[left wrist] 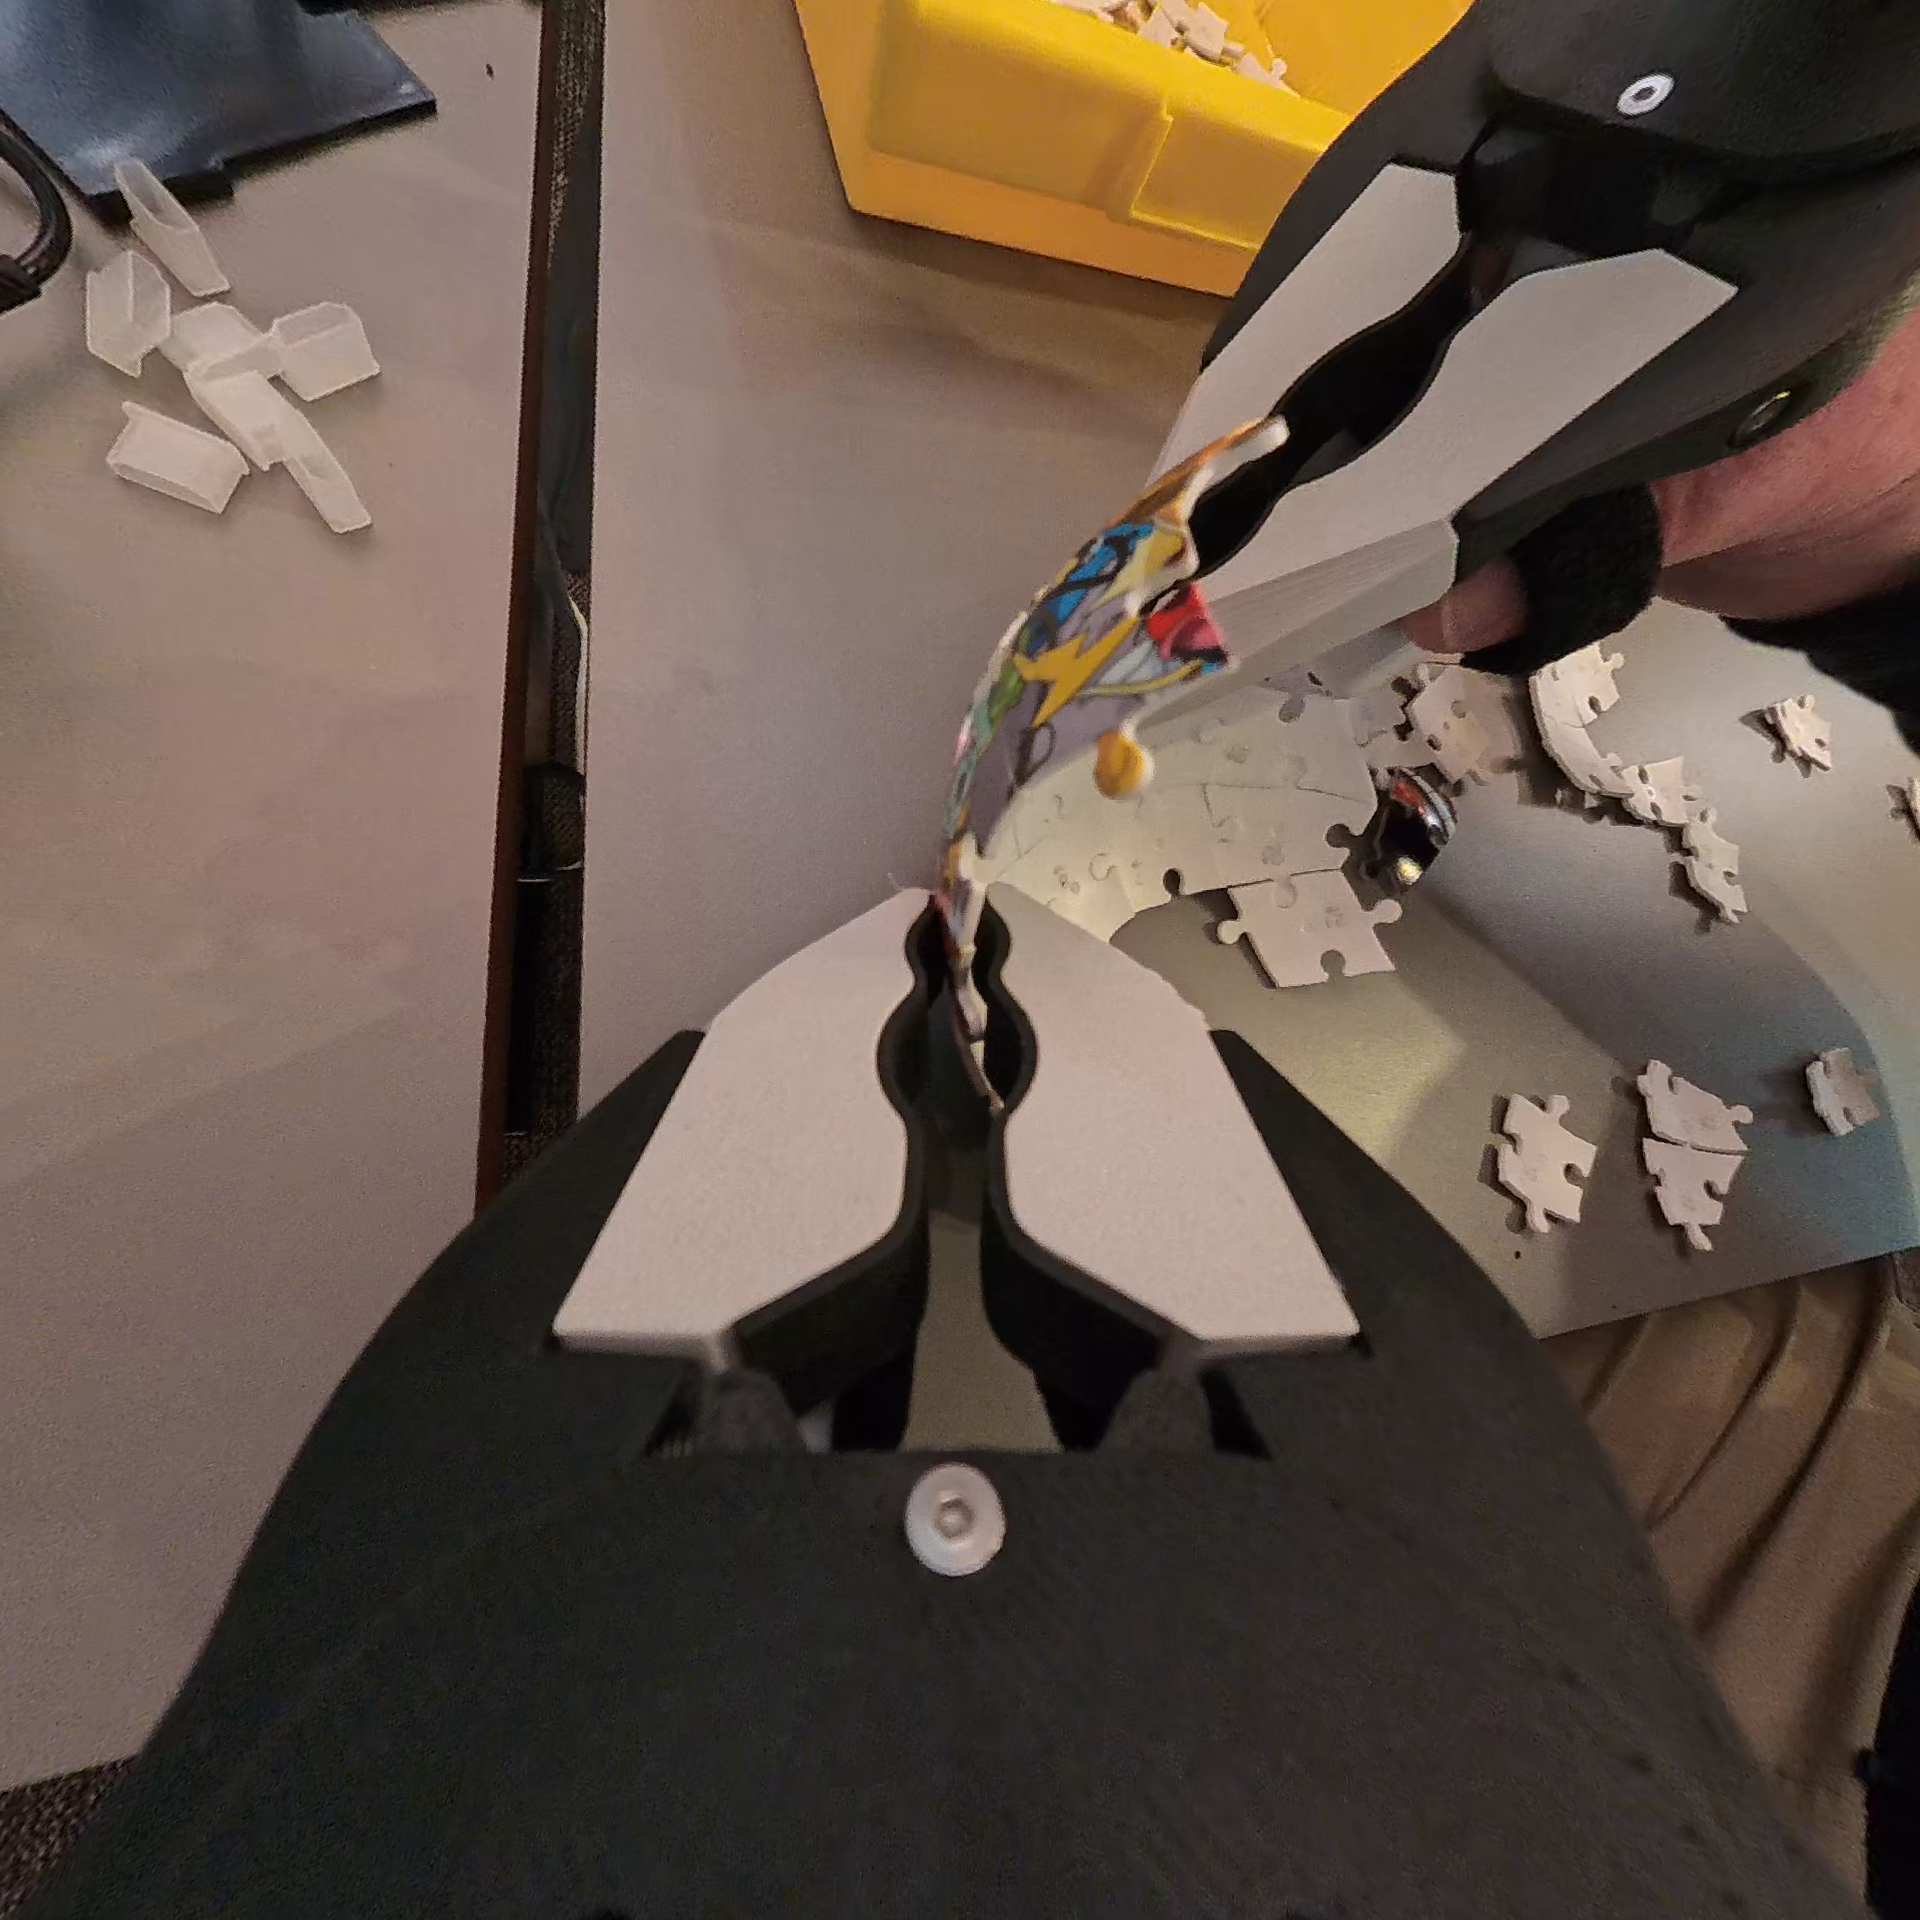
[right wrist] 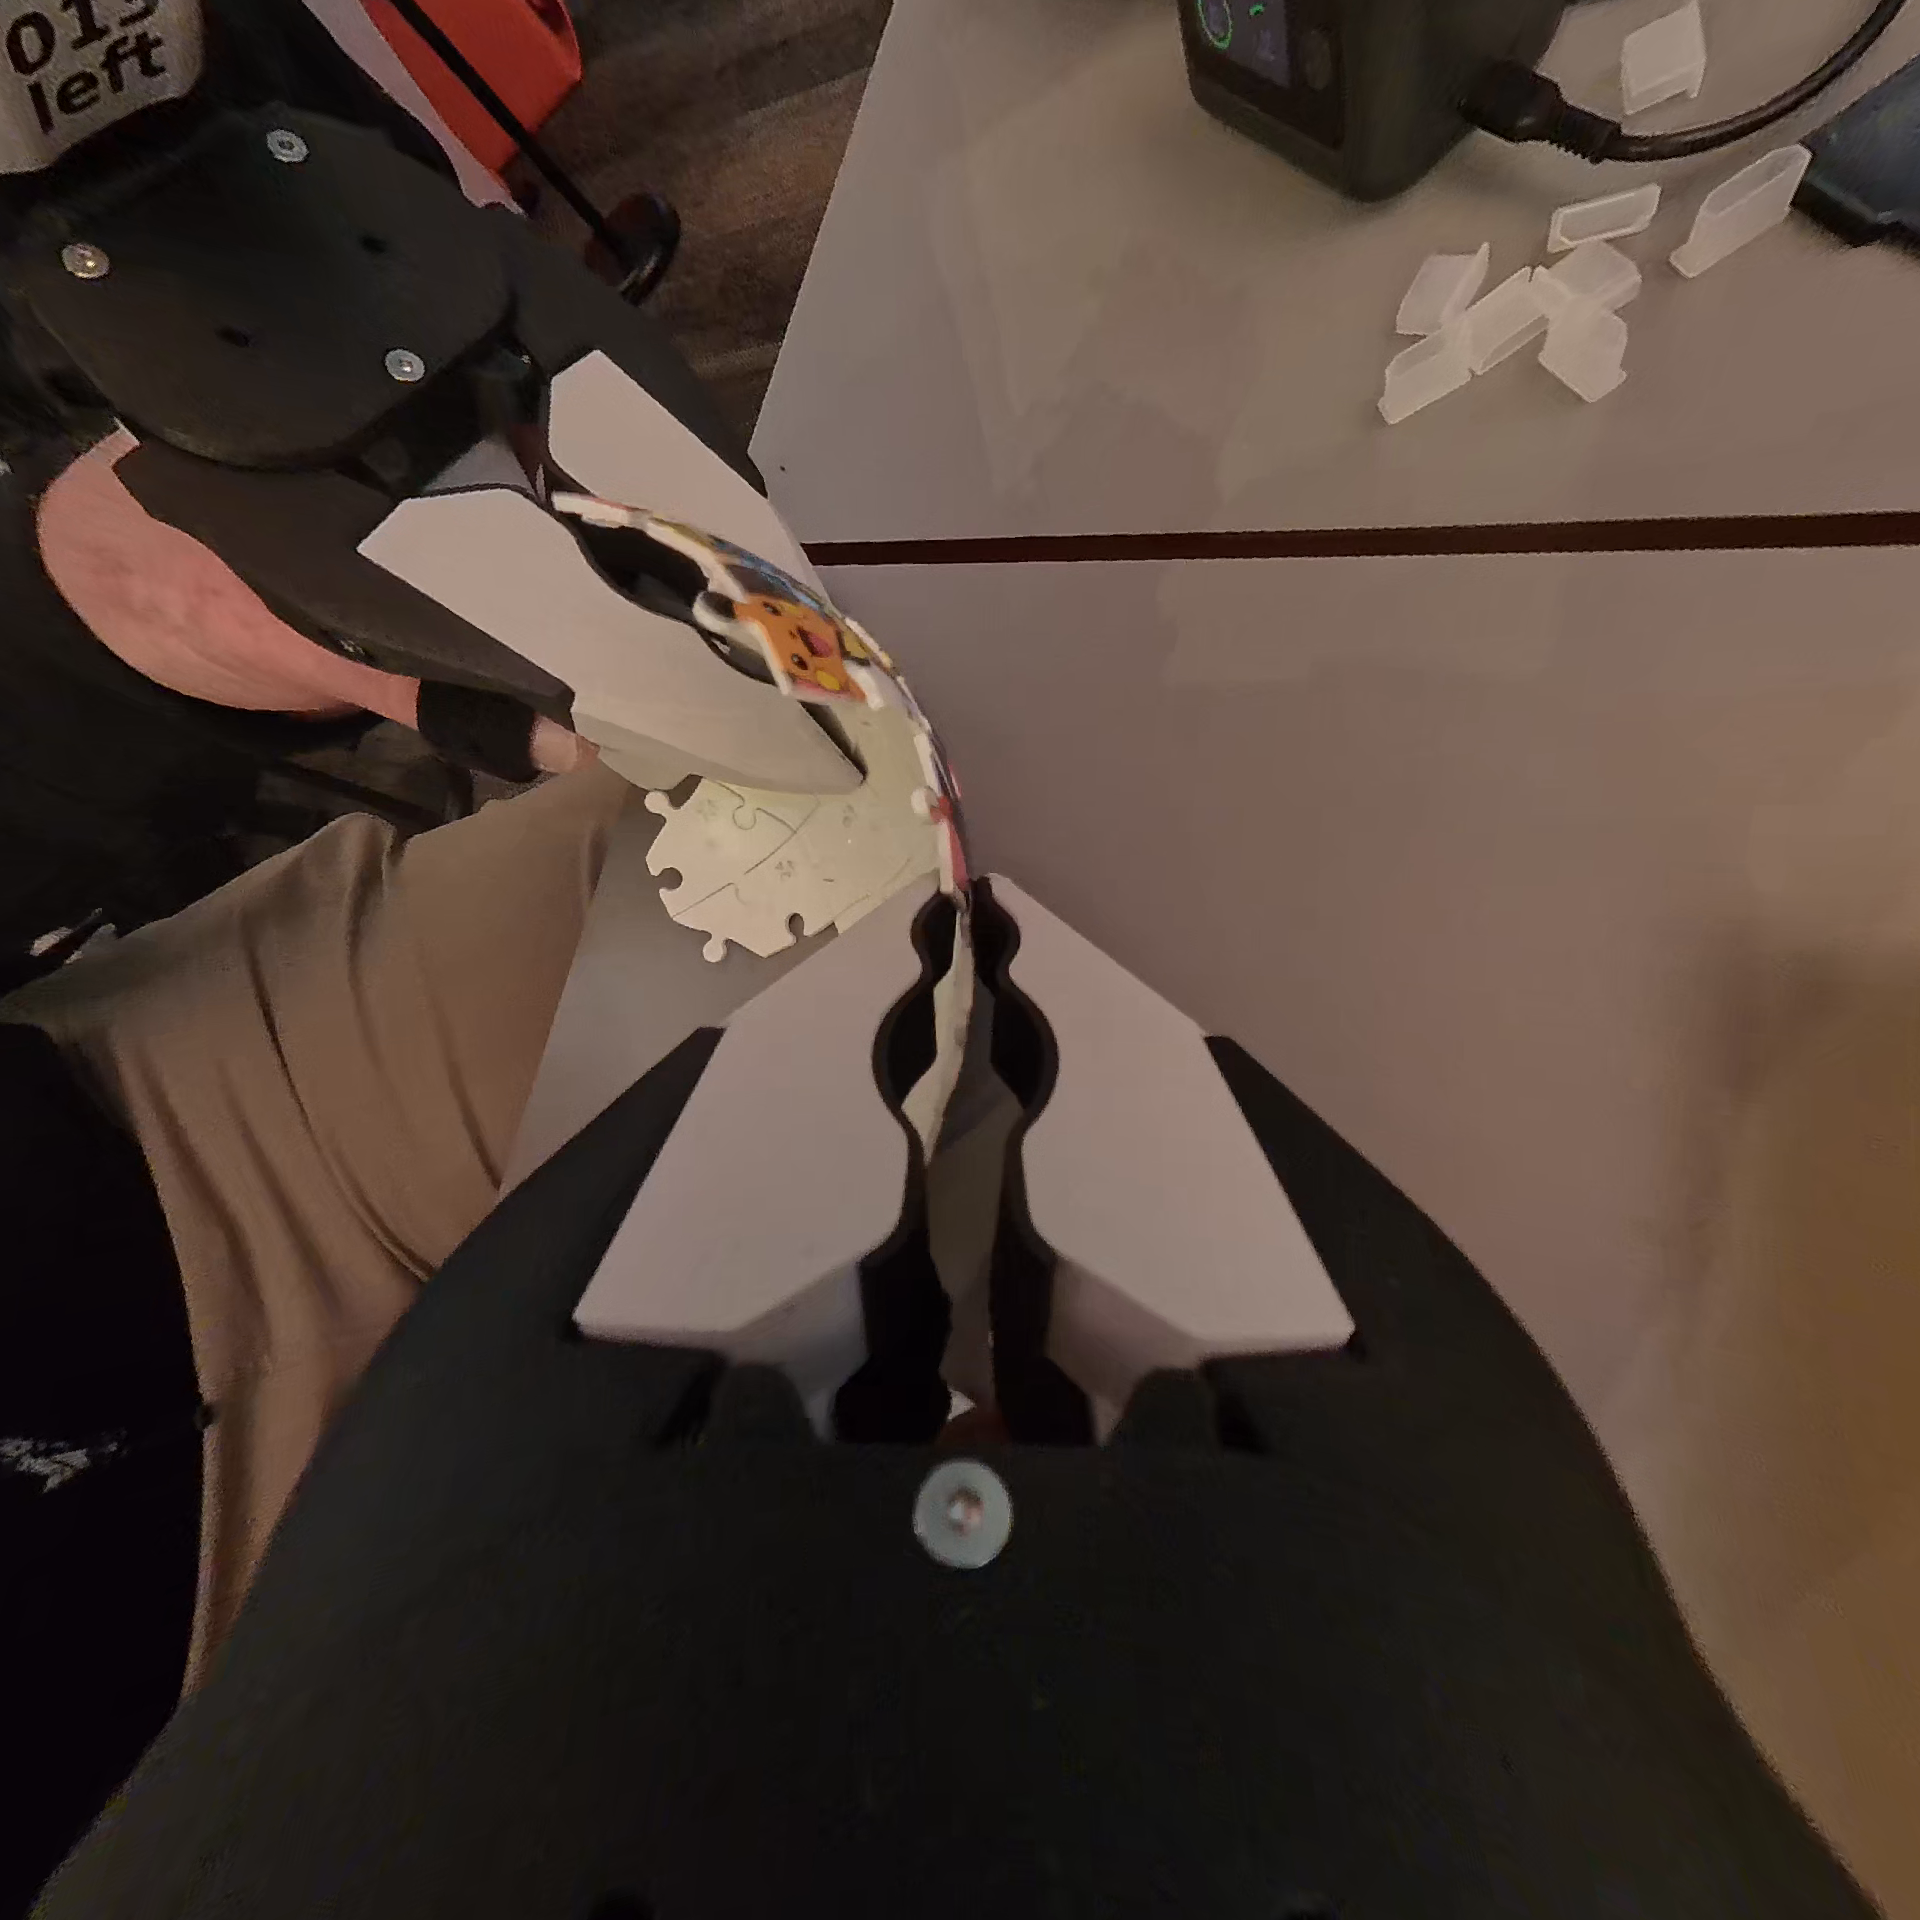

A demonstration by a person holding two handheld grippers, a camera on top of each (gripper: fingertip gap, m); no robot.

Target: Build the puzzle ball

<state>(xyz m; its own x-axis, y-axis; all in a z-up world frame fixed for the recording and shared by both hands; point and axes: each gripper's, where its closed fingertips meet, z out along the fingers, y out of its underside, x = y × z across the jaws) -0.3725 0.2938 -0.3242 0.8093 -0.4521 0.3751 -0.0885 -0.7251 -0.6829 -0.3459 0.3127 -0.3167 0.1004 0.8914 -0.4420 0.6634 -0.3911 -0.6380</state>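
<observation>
Above grey table [left wrist: 790,540]: left gripper [left wrist: 958,914] and right gripper [right wrist: 971,904] both clamping opposite ends of curved puzzle section [left wrist: 1081,644].

Ahead of my left jaws the curved puzzle shell [left wrist: 1081,665] and the right gripper [left wrist: 1340,488] block the way. To their right, loose pieces [left wrist: 1538,1158] litter the worktop [left wrist: 779,520]; the yellow bin [left wrist: 1049,114] stands beyond. To their left, bare worktop runs to the clear caps [left wrist: 223,353].
</observation>
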